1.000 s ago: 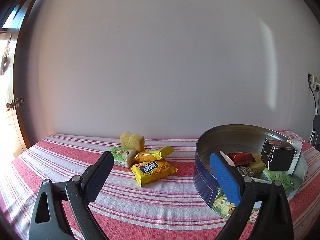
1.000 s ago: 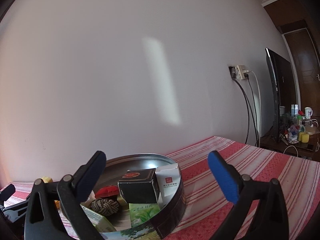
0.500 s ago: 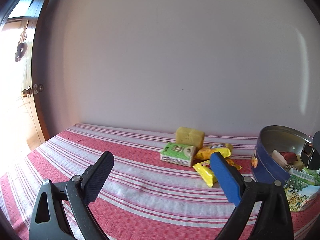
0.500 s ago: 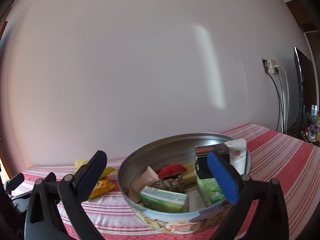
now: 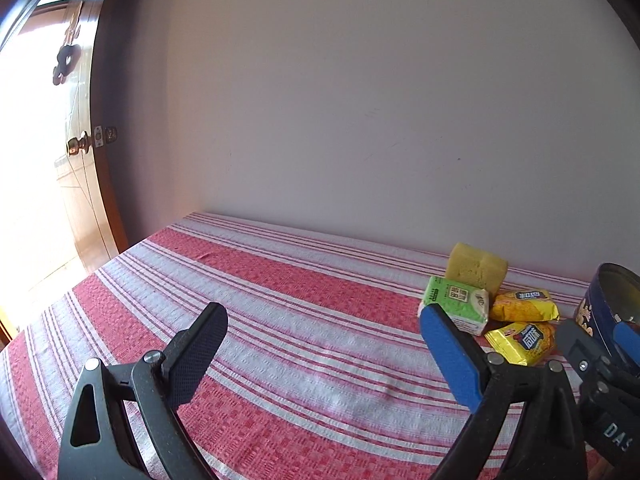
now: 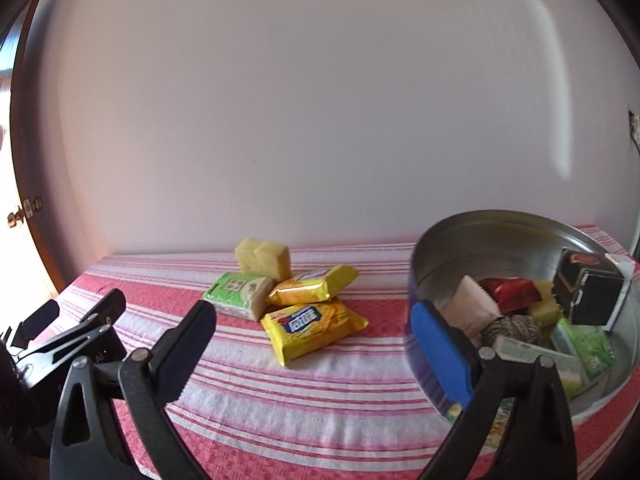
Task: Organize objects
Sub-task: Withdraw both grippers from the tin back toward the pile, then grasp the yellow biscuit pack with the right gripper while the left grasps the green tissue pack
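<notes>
A pile of loose items lies on the striped cloth by the wall: a yellow sponge block, a green packet and two yellow biscuit packets. The round metal tin stands to their right, holding a black box, a red wrapper, a twine ball and green packets. My right gripper is open and empty, hovering in front of the lower yellow packet. My left gripper is open and empty over bare cloth, left of the green packet.
The red and white striped tablecloth runs to a plain wall. A wooden door with a knob stands at the far left. In the left wrist view the tin sits at the right edge, behind the right gripper.
Both grippers have swung left. The left one left the tin and now faces bare cloth. The right one turned from the tin toward the snack pile. Both stayed open.
</notes>
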`<action>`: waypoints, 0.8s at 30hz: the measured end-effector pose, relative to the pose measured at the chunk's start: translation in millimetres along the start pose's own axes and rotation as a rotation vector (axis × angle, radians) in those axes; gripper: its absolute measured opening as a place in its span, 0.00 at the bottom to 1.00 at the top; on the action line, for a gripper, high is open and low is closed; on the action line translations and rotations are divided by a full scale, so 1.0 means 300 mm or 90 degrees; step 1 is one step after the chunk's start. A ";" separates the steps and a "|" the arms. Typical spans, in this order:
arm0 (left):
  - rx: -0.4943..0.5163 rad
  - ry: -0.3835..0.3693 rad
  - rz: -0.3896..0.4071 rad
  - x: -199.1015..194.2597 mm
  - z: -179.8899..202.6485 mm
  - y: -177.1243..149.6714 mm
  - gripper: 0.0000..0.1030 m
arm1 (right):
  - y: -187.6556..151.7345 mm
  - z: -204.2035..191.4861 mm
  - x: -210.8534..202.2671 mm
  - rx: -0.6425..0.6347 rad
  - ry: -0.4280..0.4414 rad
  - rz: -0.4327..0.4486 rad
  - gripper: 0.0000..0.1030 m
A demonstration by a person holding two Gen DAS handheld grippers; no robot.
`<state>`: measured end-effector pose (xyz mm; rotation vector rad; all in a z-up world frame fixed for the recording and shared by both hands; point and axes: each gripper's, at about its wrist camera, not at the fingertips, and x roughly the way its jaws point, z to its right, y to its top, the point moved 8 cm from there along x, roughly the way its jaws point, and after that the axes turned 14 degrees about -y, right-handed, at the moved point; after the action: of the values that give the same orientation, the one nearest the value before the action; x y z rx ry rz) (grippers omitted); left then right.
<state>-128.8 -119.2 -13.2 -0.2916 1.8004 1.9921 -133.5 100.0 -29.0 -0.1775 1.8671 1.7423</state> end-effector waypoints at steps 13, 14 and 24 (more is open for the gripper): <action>0.006 0.014 -0.040 0.032 -0.014 -0.012 0.96 | -0.043 -0.113 0.305 -0.139 -0.009 -0.197 0.90; 0.005 0.011 -0.041 0.032 -0.015 -0.011 0.96 | -0.041 -0.111 0.311 -0.140 -0.009 -0.200 0.90; -0.003 0.001 -0.049 0.032 -0.011 -0.016 0.96 | -0.041 -0.081 0.117 -0.177 0.036 -0.118 0.41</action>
<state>-135.6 -120.3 -22.1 -0.3579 1.7587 1.9433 -164.4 85.2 -57.1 -0.4963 1.5832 1.8743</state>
